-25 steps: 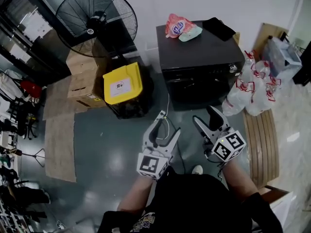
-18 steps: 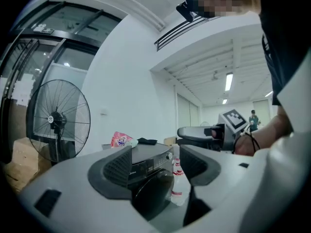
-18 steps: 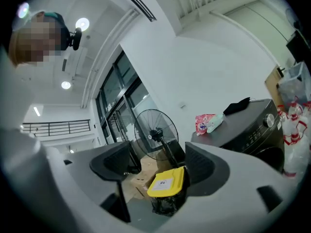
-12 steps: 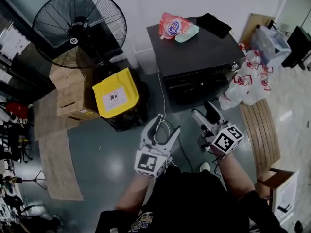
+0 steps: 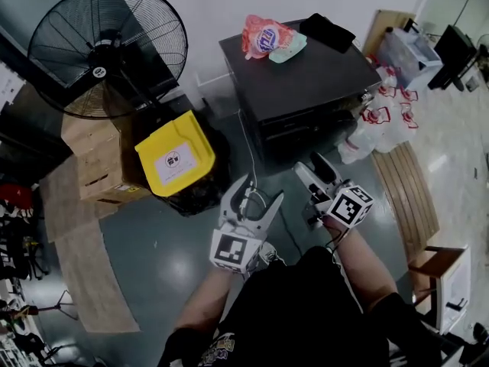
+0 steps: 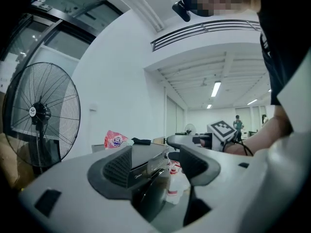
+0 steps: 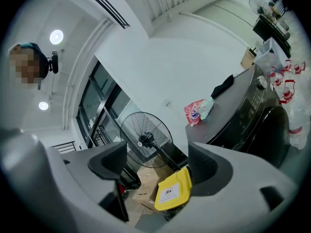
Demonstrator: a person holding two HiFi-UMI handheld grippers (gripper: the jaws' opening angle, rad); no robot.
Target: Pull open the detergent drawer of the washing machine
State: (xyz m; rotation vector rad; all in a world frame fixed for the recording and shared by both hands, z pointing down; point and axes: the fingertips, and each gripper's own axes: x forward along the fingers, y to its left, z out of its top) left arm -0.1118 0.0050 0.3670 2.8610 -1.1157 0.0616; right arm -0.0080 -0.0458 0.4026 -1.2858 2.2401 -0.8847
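The dark washing machine (image 5: 306, 75) stands against the far wall, its front control panel (image 5: 309, 122) facing me with the drawer closed. Both grippers hover over the floor short of it, touching nothing. My left gripper (image 5: 260, 189) is open and empty, and in the left gripper view its jaws frame the machine's front (image 6: 148, 165). My right gripper (image 5: 312, 165) is closer to the machine. Its jaws have just been opening, with nothing between them. In the right gripper view the machine (image 7: 252, 110) lies off to the right of the jaws.
A pink bag (image 5: 261, 37) and a black cloth (image 5: 327, 30) lie on the machine's top. A yellow-lidded bin (image 5: 174, 155), cardboard boxes (image 5: 95, 167) and a big floor fan (image 5: 107, 48) stand to its left. White plastic bags (image 5: 378, 128) and a wooden bench (image 5: 409, 197) are at the right.
Both grippers have moved forward toward the washing machine. The right gripper has rolled, and its jaws stand wider apart. The machine now sits nearer in the head view.
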